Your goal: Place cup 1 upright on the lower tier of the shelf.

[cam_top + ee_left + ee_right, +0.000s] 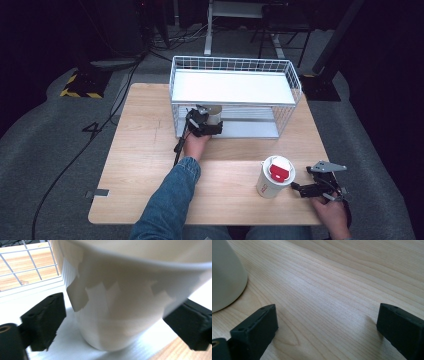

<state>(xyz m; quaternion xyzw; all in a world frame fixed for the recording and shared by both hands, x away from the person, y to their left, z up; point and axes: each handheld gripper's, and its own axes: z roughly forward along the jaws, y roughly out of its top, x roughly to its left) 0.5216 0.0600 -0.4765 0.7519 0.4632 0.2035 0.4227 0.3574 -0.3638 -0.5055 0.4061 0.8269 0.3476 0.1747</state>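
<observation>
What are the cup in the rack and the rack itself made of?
Cup: probably paper, matte cream, with patchy torn-looking paler strips on its wall. Rack: thin white-coated wire mesh sides, seemingly metal, with smooth white shelf panels. Left claw stands open around the cup.

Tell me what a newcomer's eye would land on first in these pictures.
First the white wire rack at the far middle of the wooden table, where the left gripper reaches into its lower shelf with a pale paper cup between its open fingers. Next the paper cup with the red and white lid near the front right, just left of the right gripper, whose open fingers rest on bare wood.
</observation>
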